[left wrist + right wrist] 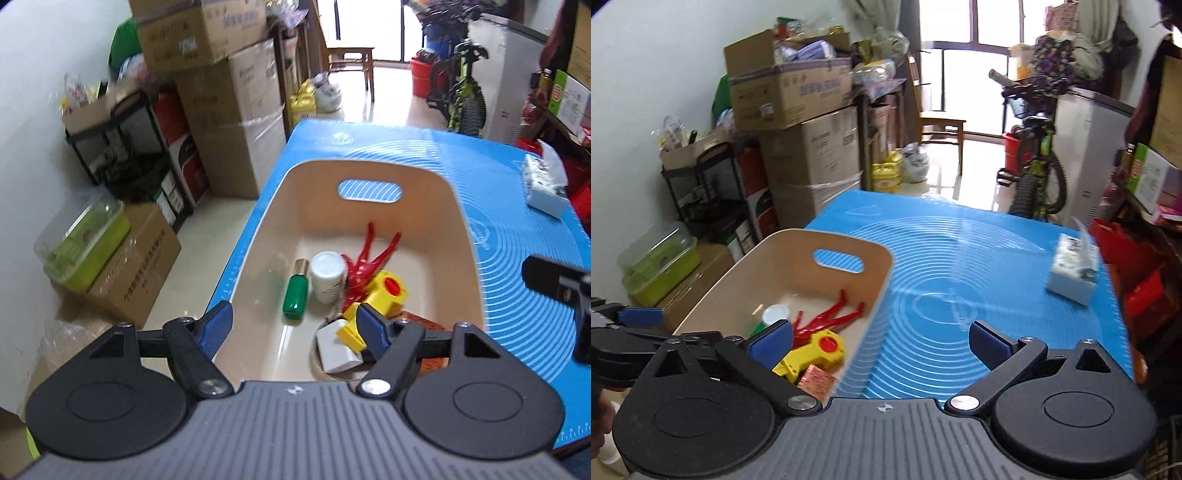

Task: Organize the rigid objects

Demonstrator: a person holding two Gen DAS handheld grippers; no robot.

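Observation:
A beige bin (461, 236) (871, 273) stands on the left part of the blue mat (517, 206) (960, 258). In it lie a green bottle (295, 295), a white jar (327, 275), a red clip (369, 262) (831, 317), a yellow tool with a red button (388, 290) (816, 350), a white block (338, 350) and a copper-coloured box (816, 380). My left gripper (295, 325) is open and empty above the bin's near end. My right gripper (879, 339) is open and empty over the bin's right wall.
A tissue pack (545, 184) (1073, 271) lies on the mat at the right. Cardboard boxes (229, 122) and a black rack (122, 147) stand left of the table on the floor. A bicycle (1038, 173) stands behind the table.

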